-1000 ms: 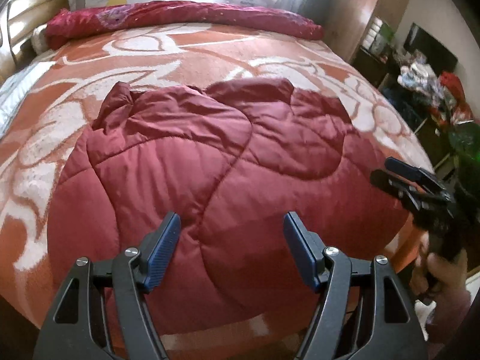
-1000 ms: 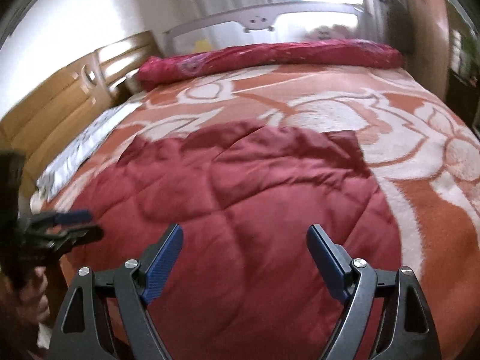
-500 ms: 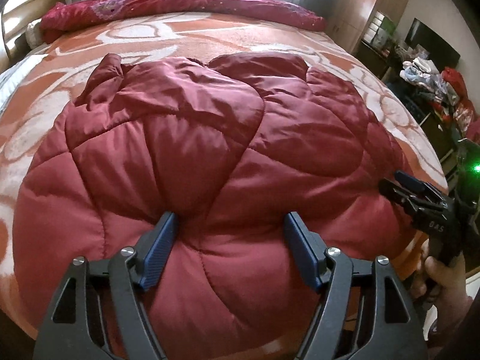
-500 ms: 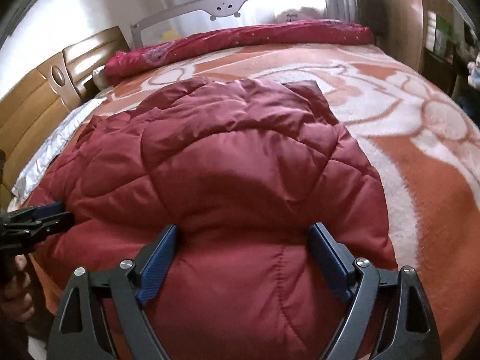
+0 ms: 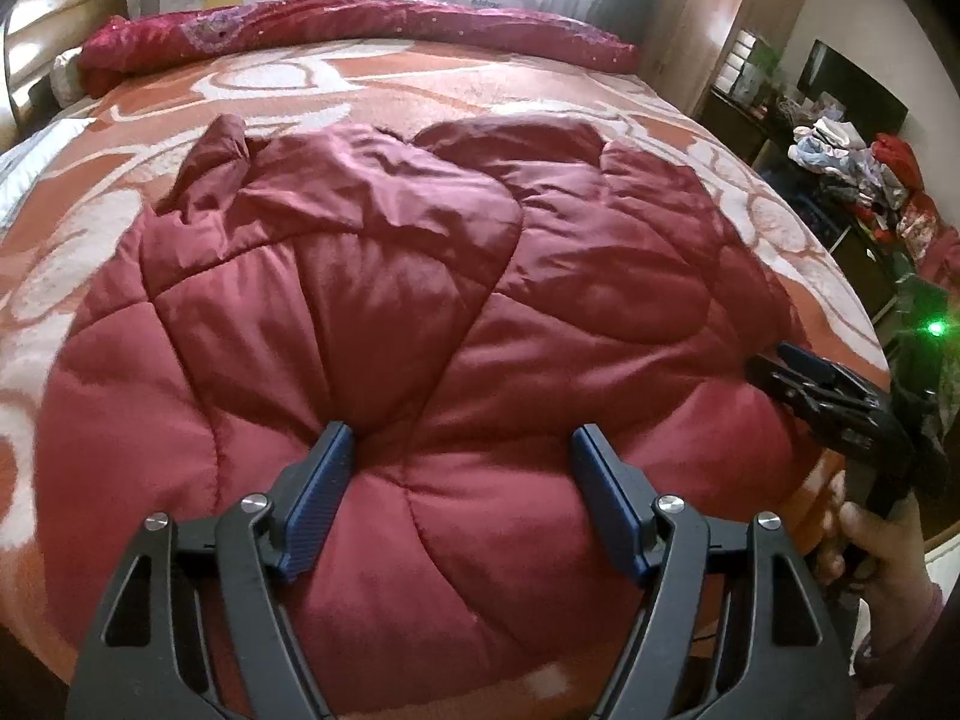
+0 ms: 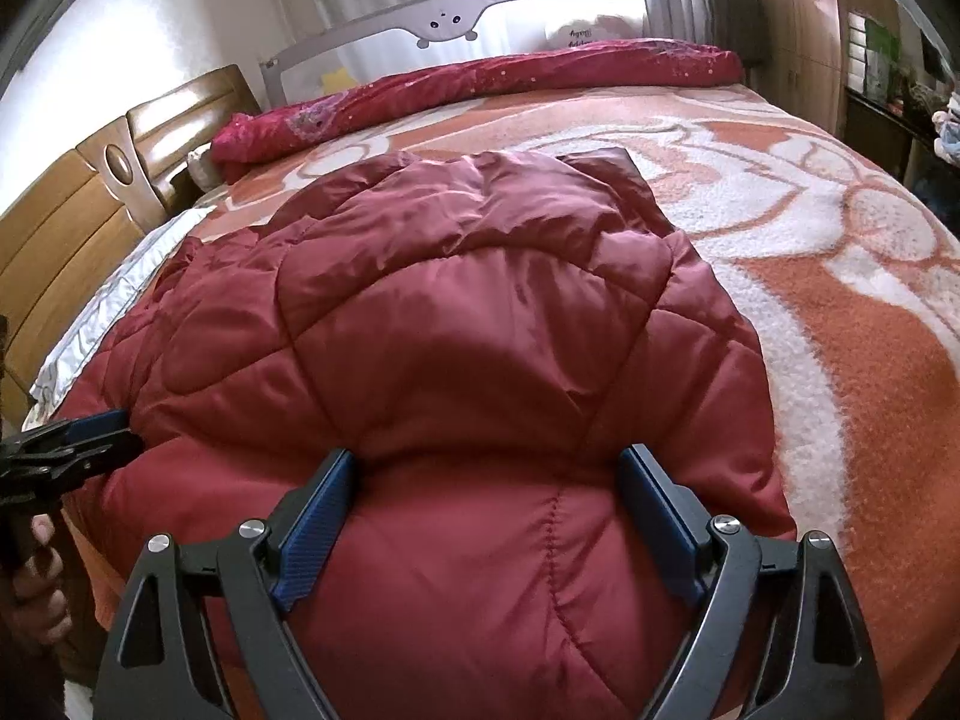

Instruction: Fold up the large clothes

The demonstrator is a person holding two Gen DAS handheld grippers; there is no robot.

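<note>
A dark red quilted padded coat [image 5: 384, 312] lies spread on the bed; it also fills the right wrist view [image 6: 468, 324]. My left gripper [image 5: 459, 450] is open, its blue pads pressed into the coat's near edge on the left side, padding bulging between them. My right gripper [image 6: 489, 474] is open the same way on the coat's near right edge. Each gripper shows in the other's view: the right one [image 5: 840, 402] at the coat's right edge, the left one [image 6: 66, 444] at its left edge.
The bed carries an orange and white patterned blanket [image 6: 840, 276] with a red rolled quilt [image 5: 360, 30] along the far side. A wooden headboard [image 6: 72, 228] stands on the left. A dark cabinet with piled clothes [image 5: 858, 162] stands to the right of the bed.
Both grippers have moved down and forward onto the coat's near edge, and their open pads now press into the padding. Neither has closed.
</note>
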